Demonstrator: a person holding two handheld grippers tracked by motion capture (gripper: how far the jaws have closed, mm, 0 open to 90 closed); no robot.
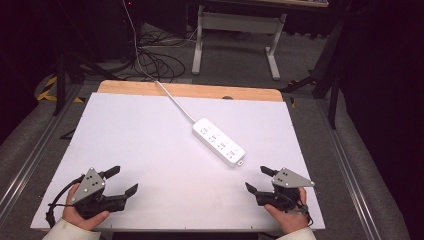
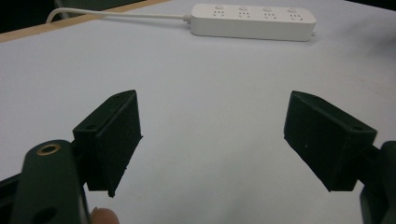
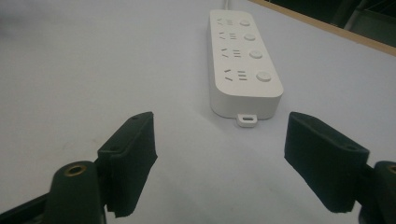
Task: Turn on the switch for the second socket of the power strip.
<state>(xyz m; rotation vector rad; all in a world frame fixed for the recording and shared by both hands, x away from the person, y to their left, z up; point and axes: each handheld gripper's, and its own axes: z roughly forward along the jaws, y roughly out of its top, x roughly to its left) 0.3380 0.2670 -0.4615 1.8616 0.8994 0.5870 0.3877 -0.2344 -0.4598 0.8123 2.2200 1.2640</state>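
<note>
Near the table's [image 1: 125, 130] front corners both grippers, left [image 1: 121, 181] and right [image 1: 259, 179], sat open and empty; the power strip's [image 1: 218, 142] trailing cord [image 1: 175, 102] could probably snag a reach.

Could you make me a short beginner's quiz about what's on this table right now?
1. True or false: the left gripper is shut on the cord.
2. How many switch buttons does the power strip show in the right gripper view?
3. Which lies nearer the strip's loop end: (a) the left gripper, (b) the right gripper?

Key:
1. False. Its jaws stand wide apart above the bare white board.
2. Four, one beside each socket.
3. (b). The strip lies toward the right of the table, its loop end pointing at that gripper.
</note>
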